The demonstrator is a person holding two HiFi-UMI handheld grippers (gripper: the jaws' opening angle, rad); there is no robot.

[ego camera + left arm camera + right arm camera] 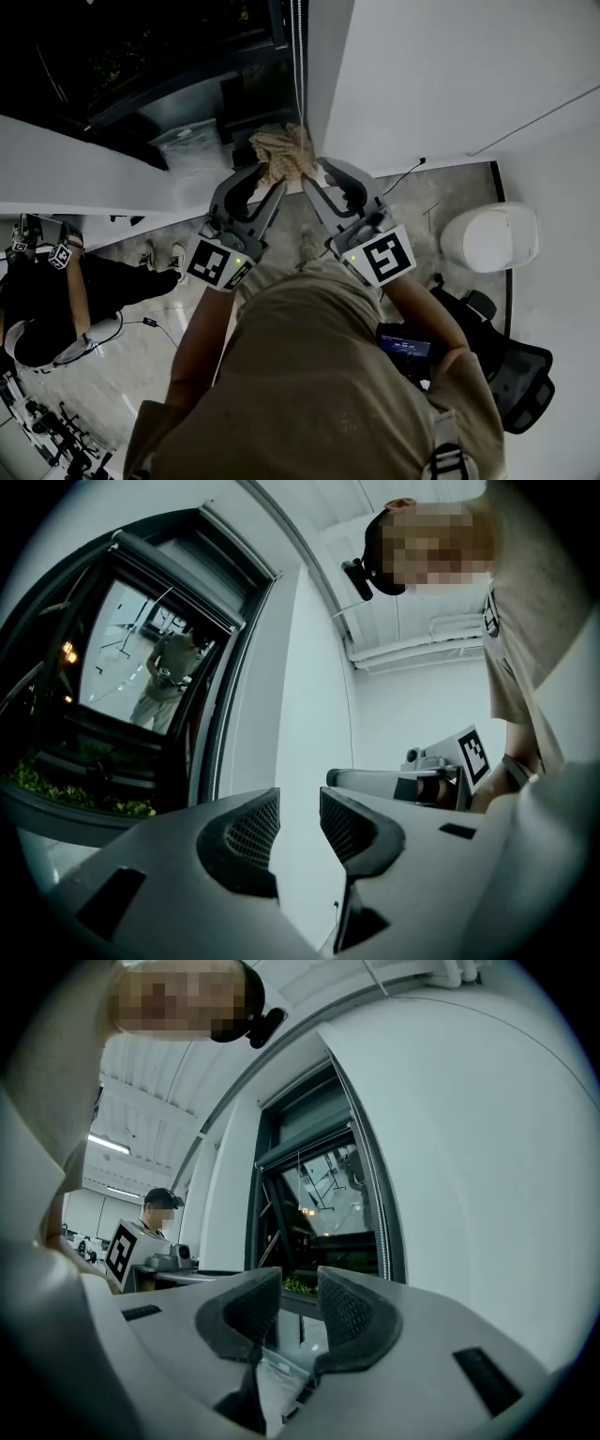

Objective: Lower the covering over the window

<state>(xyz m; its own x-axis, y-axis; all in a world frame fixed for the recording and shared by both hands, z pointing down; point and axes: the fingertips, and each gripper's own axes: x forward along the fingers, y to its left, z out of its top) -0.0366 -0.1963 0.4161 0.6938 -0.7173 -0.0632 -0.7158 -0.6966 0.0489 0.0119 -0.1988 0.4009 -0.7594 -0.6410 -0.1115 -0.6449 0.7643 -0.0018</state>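
The dark window [141, 56] fills the upper left of the head view, and a thin bead cord [298, 56] hangs down its right edge beside the white wall. My left gripper [265, 180] and right gripper [330, 178] are held side by side just below the cord. Both point at the window corner. A tan patterned bundle [284, 150] shows between their tips; I cannot tell whether either touches it. In the left gripper view the left gripper [298, 803] has its jaws apart with only wall between them. The right gripper [298, 1283] is open too, facing the window frame and cord [377, 1213].
A white rounded object [487, 234] stands on the floor at the right by the wall. A black bag [511, 370] lies near my right side. Another person [47, 300] is at the left, with cables [141, 323] on the floor.
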